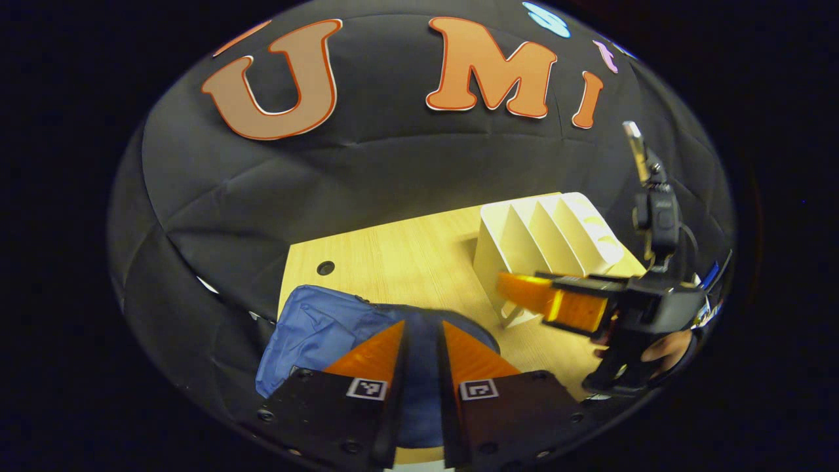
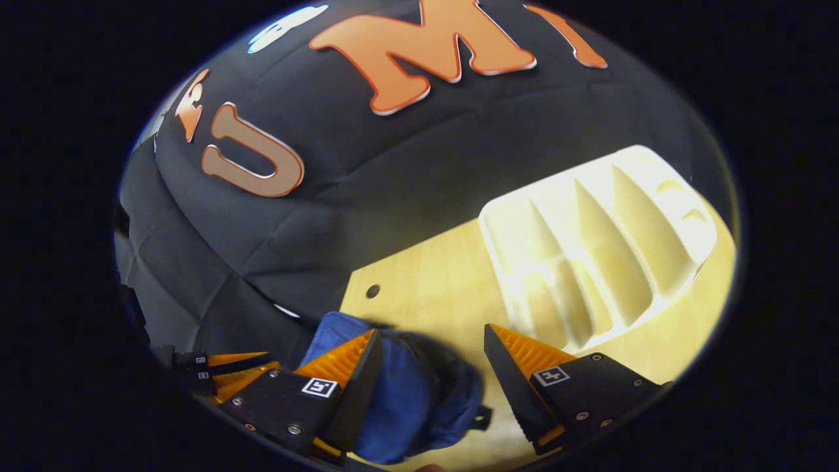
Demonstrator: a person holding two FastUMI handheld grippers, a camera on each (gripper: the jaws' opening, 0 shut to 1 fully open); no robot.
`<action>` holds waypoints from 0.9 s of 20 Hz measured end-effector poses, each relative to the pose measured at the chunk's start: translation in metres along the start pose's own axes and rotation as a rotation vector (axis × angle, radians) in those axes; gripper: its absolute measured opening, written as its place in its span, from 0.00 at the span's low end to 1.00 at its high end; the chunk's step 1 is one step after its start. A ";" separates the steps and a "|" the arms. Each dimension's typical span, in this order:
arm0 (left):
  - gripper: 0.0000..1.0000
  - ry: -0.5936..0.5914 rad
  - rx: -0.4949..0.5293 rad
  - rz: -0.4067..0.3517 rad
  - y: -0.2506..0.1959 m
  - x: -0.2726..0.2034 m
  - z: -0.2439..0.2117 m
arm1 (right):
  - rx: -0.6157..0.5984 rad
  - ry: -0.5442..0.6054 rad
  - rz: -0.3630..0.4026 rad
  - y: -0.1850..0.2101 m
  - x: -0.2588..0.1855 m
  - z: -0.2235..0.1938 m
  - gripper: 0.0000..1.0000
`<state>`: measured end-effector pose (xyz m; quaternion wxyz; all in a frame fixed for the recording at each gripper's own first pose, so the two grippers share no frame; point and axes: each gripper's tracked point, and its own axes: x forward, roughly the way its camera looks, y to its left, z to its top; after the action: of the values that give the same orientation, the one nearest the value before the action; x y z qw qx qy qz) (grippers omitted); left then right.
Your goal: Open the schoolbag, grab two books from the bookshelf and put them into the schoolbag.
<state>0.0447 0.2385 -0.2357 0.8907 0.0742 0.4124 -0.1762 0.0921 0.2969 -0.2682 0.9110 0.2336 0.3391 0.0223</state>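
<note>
The blue schoolbag [image 1: 314, 331] lies at the near left of the wooden table [image 1: 406, 255]; it also appears as the schoolbag [image 2: 400, 393] in the right gripper view. My left gripper [image 1: 423, 328] is over the bag's dark top, its fingers a narrow gap apart with dark fabric showing between them; whether they pinch it is unclear. The white bookshelf [image 1: 547, 239] stands at the back right, and its slots show bare dividers. My right gripper [image 2: 429, 334] hangs wide open above the bag, with the bookshelf [image 2: 590, 242] just beyond. It holds nothing.
A round cable hole [image 1: 325, 267] sits near the table's far left corner. The black cloth wall closes off the back and left. A hand [image 1: 665, 344] holds the right gripper [image 1: 557, 301] in front of the shelf. The left gripper [image 2: 226, 370] sits low left.
</note>
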 end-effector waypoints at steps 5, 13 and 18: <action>0.80 -0.039 -0.054 -0.008 -0.043 0.006 0.014 | -0.157 -0.140 -0.102 -0.067 -0.027 0.069 0.93; 0.90 -0.236 -0.055 0.074 -0.114 0.007 0.075 | -0.250 -0.238 -0.137 -0.131 -0.067 0.121 0.96; 0.92 -0.449 -0.053 0.136 -0.154 -0.016 0.120 | -0.395 -0.330 -0.150 -0.144 -0.088 0.140 0.96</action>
<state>0.0625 0.0668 -0.1431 0.9715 0.0373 0.2024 -0.1172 0.0955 0.0937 -0.1858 0.9810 0.0257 0.1917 -0.0179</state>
